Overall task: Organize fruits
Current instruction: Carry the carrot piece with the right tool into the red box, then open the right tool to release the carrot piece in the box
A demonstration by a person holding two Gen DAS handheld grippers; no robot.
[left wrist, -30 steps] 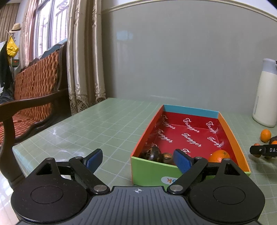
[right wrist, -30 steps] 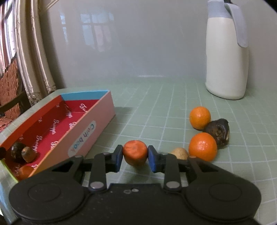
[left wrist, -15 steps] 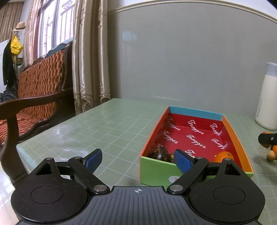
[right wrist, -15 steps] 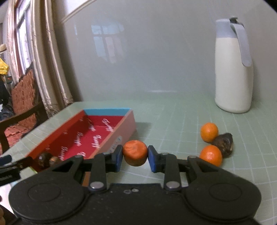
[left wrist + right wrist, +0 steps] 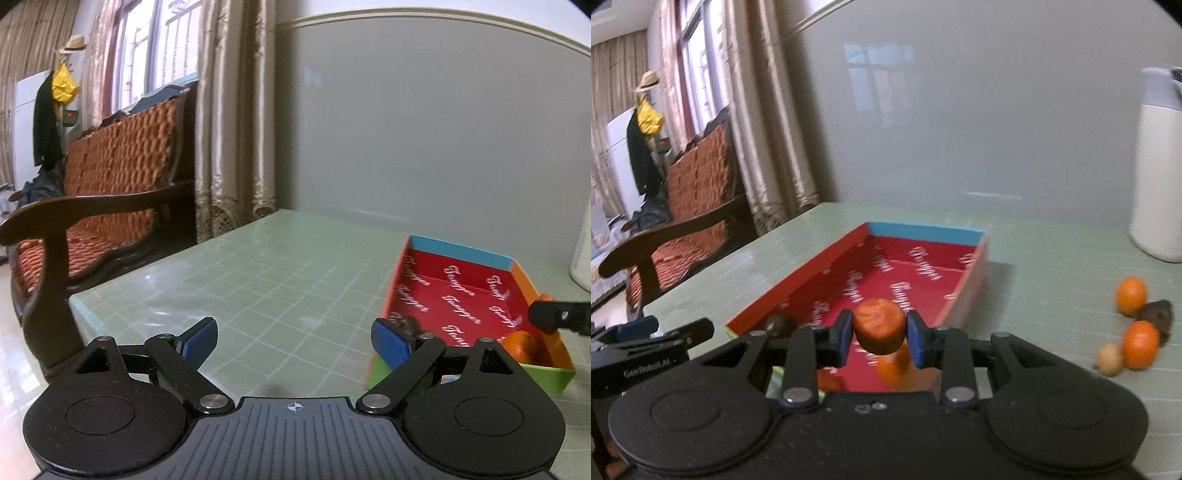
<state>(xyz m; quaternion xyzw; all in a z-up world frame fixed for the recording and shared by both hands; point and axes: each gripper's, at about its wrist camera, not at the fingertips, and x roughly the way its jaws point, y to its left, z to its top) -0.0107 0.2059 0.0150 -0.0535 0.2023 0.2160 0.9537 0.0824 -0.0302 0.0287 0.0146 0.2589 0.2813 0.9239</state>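
A tangerine is clamped in the right gripper, tilted slightly downward over the box; the left gripper, left of it, is held apart, empty.

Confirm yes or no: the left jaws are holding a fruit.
No. The left gripper stands wide open with only green table showing between its blue pads.
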